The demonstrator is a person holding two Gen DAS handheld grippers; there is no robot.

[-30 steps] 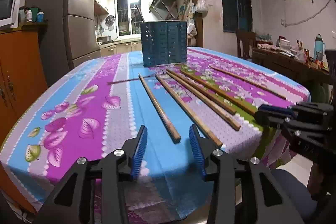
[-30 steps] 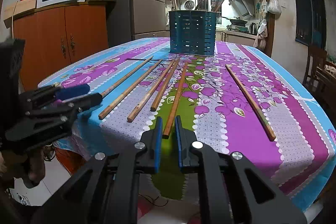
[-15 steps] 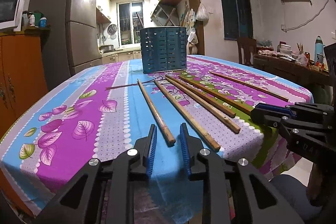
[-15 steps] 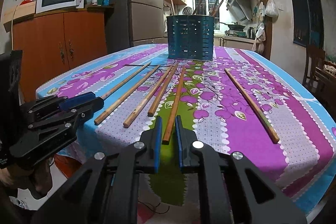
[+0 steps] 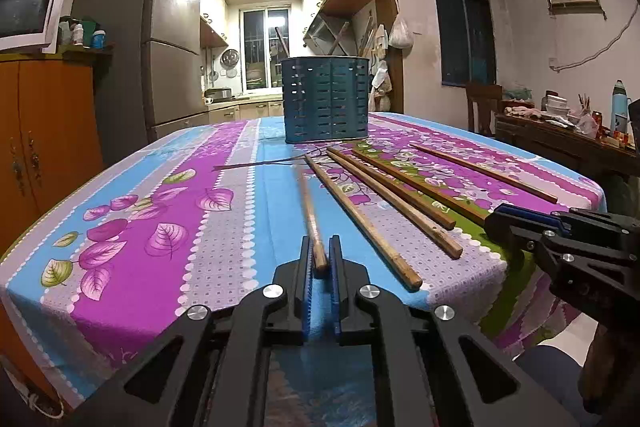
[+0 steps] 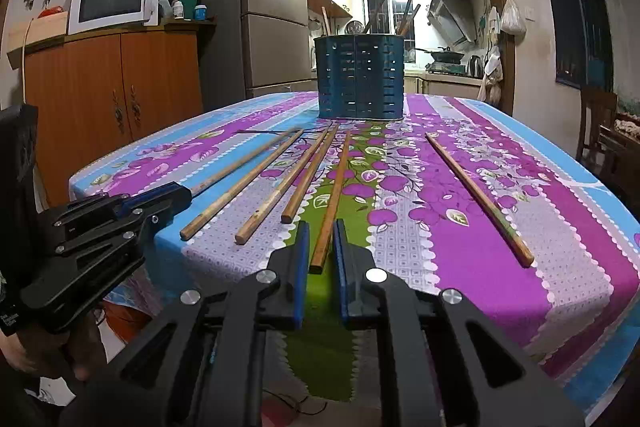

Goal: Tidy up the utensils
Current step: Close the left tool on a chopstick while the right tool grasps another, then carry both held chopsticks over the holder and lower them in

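The left gripper has closed onto the leftmost chopstick; the right gripper clamps another chopstick on the flowered tablecloth, kitchen behind

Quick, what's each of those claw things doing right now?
Left gripper: just closed on a chopstick.
Right gripper: shut on another chopstick.

Both wrist cameras look low across the table toward the utensil holder, side by side.
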